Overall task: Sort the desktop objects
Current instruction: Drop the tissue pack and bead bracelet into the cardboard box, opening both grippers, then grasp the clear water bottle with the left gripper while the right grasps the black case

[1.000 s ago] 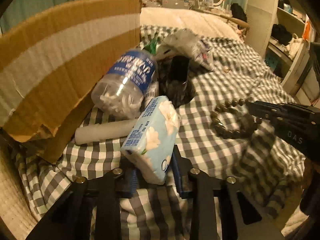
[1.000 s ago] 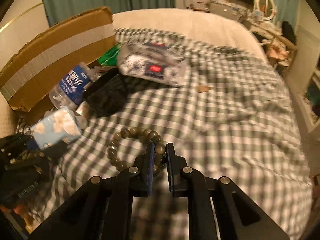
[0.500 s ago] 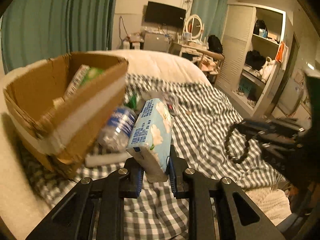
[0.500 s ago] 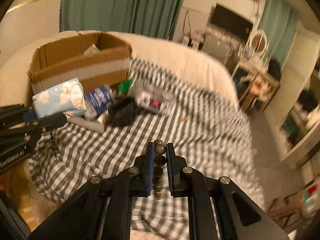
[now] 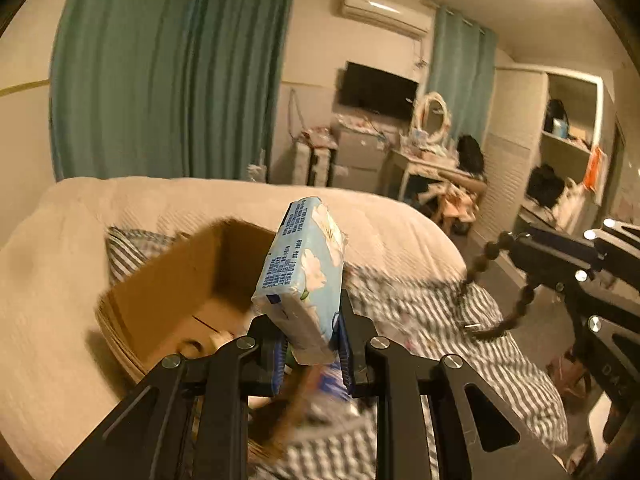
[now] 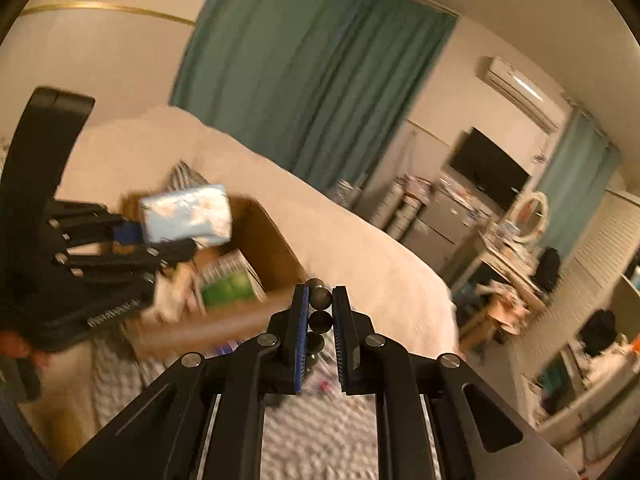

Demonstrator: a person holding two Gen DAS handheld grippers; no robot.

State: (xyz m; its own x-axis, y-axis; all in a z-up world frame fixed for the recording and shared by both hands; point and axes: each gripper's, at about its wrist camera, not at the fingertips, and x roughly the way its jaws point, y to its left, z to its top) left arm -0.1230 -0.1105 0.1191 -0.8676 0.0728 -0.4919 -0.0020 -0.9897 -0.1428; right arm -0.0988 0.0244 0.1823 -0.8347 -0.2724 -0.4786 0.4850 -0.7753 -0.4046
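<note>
Pale-blue tissue pack [image 5: 302,276] w/ white flower print fills the centre of the left wrist view, clamped at its lower end by the left gripper [image 5: 310,344]; both pads press its sides, pack stands near upright, tilted a bit right. Behind and below it: open cardboard box [image 5: 176,288] on a cream bedspread [image 5: 48,280], pack held above the box's right part. Grey-white checked cloth [image 5: 440,320] spreads to the right, blurred. Far right, the right gripper [image 5: 516,248] pinches a dark bead bracelet [image 5: 516,304], whose loop hangs down in the air, clear of the cloth. Background: teal curtains [image 5: 168,80], TV, dresser w/ mirror.

Right wrist view: right gripper [image 6: 320,320] clenched on the bead bracelet [image 6: 320,300]; two beads sit stacked between the blue pads, more beads trail below. Left side, the left gripper [image 6: 132,236] carries the tissue pack [image 6: 186,216] over the cardboard box [image 6: 272,240]. Inside the box, a green-white packet [image 6: 228,280] plus other items too blurred to ID. Curtains [image 6: 312,80] & wall AC unit behind.
</note>
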